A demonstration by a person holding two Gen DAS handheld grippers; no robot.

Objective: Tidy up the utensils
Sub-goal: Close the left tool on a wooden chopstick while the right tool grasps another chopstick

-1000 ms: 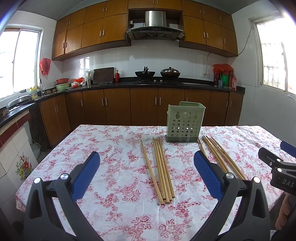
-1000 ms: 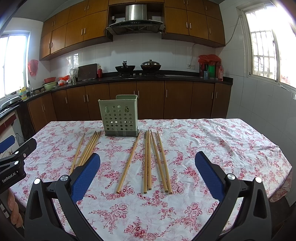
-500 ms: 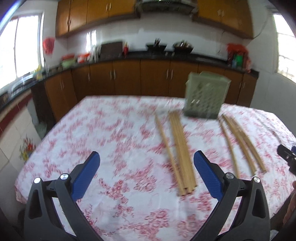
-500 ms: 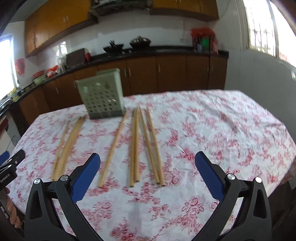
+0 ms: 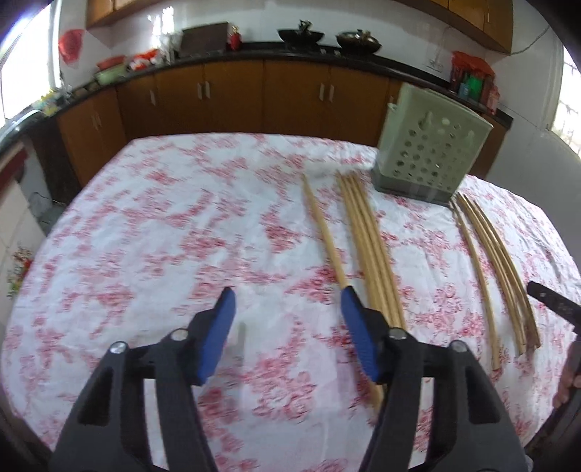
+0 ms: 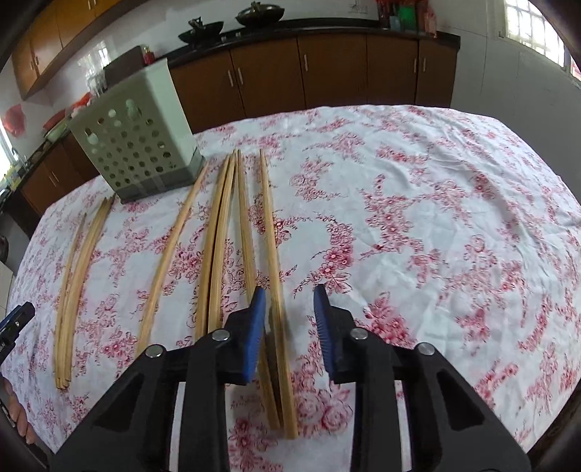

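Chopsticks [image 6: 270,232] and perforated holder [image 6: 136,145] — no lettering readable on either.

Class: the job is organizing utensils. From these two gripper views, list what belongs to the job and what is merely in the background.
Belongs to the job:
- chopsticks lying on the tablecloth
- green perforated holder
- left gripper and right gripper, jaws closing

Just lying about:
- woks on the stove
- floral tablecloth
- red bottles on the counter
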